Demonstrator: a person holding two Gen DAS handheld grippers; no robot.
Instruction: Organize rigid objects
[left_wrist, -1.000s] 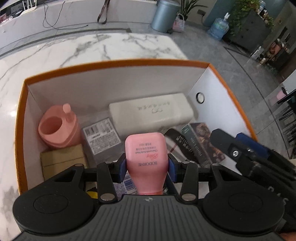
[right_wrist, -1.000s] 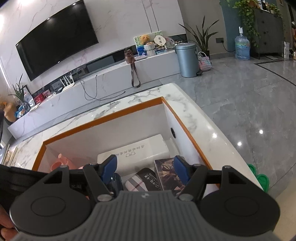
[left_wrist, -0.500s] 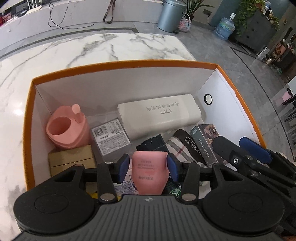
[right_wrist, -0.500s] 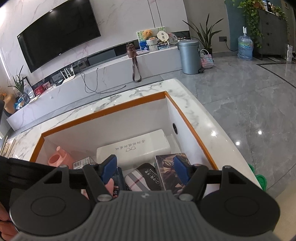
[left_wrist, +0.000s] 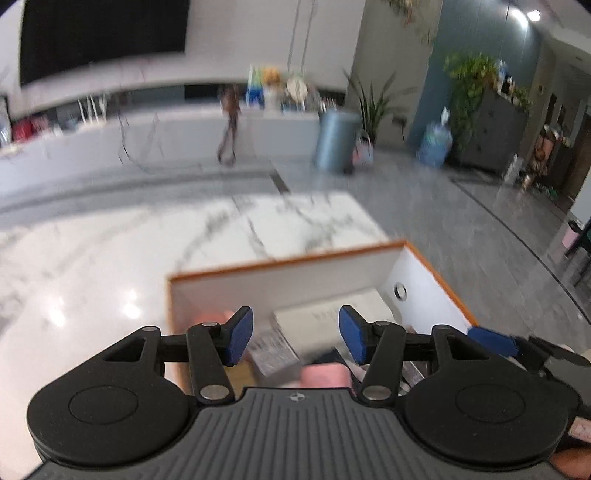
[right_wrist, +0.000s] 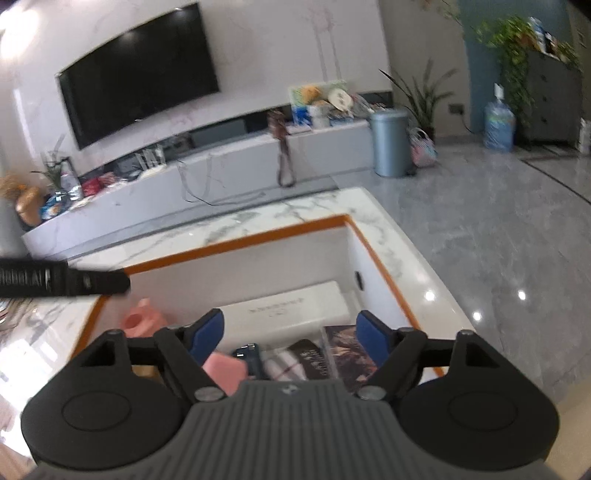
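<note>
The pink bottle (left_wrist: 325, 374) lies in the orange-rimmed white box (left_wrist: 280, 264), free of my left gripper (left_wrist: 295, 334), which hangs above it with its jaws opening and nothing between them. In the right wrist view the same pink bottle (right_wrist: 225, 369) rests beside a dark blue item (right_wrist: 249, 354). My right gripper (right_wrist: 290, 334) hovers over the box (right_wrist: 236, 240), its jaws opening wider with nothing gripped. Also in the box are a long white case (right_wrist: 288, 310), a pink cup (right_wrist: 142, 323), a striped pouch (right_wrist: 295, 362) and a dark printed pack (right_wrist: 345, 347).
The box stands on a white marble table (left_wrist: 110, 258) near its right edge, with grey floor (right_wrist: 498, 240) beyond. A black part of the left tool (right_wrist: 62, 282) crosses the left of the right wrist view. A labelled packet (left_wrist: 273, 352) lies in the box.
My left gripper let go of the pink bottle, which now lies in the box, then rose and tipped up away from it. My right gripper opened wider above the box.
</note>
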